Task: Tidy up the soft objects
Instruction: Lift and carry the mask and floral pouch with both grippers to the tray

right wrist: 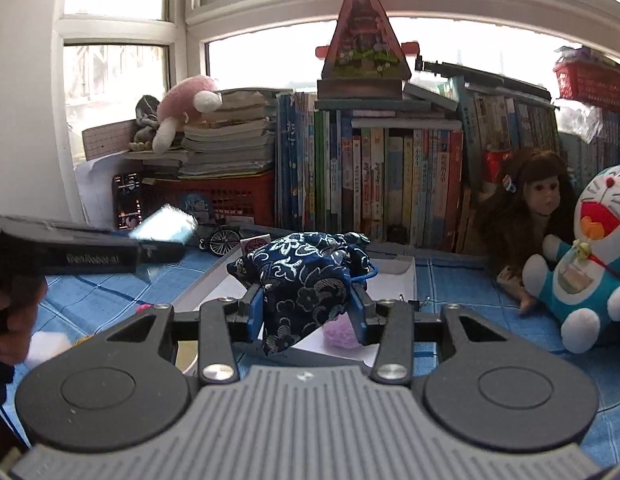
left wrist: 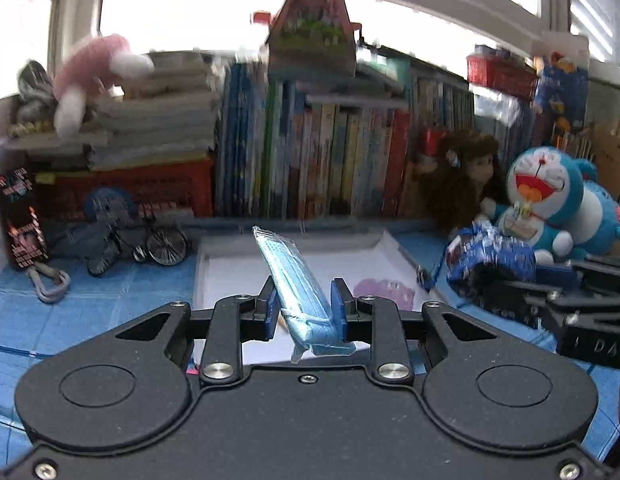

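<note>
Gripping wrapped blue face mask (left wrist: 298, 280), left gripper (left wrist: 306, 304) pinches pack near its lower end, above white tray (left wrist: 230, 276); upper end juts free, tilted. Right gripper (right wrist: 306, 308) clamps blue patterned drawstring pouch (right wrist: 306, 276), also raised over white tray, pouch bulging above jaws. Purple fuzzy item (right wrist: 341, 332) lies inside tray. Judgement: mask light, limp, film wrapper likely slippery, mid-pack grip safer. Pouch soft, shapeless, likely to sag; best held at bunched fabric, not cord. Plush toy (right wrist: 589, 256) sits right of tray.
</note>
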